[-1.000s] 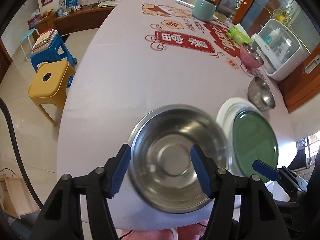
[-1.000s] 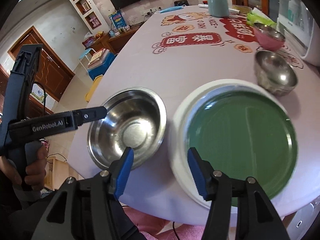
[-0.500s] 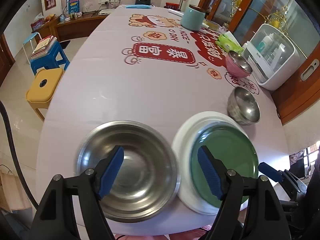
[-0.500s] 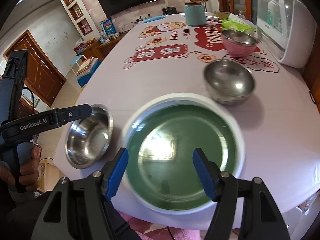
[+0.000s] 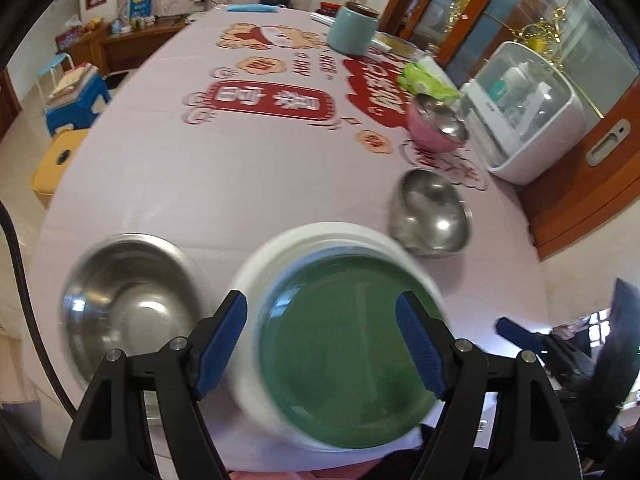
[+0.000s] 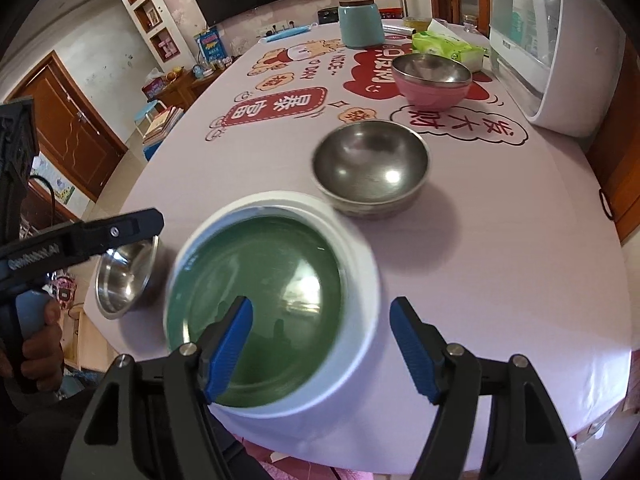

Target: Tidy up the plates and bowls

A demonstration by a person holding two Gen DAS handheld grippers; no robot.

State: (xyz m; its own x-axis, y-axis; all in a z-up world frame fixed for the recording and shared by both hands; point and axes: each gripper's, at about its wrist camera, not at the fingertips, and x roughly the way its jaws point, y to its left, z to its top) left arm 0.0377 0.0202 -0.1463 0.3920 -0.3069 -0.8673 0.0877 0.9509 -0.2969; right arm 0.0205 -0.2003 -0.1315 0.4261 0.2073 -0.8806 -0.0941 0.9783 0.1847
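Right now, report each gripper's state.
Left gripper: open, holding nothing, above the green plate.
Right gripper: open, holding nothing.

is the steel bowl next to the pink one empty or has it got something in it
Empty. The steel bowl stands upright on the tablecloth, and the right wrist view shows only bare shiny metal inside, near the pink bowl.

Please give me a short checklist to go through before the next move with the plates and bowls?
1. Left tongs empty and open: ok.
2. Right tongs empty and open: ok.
3. Green plate seated flat inside the white plate: ok.
4. Wide steel bowl sits clear of the white plate: ok.
5. Deep steel bowl apart from the white plate's rim: cannot tell, they look very close.
6. Pink bowl upright with a steel bowl nested in it: ok.
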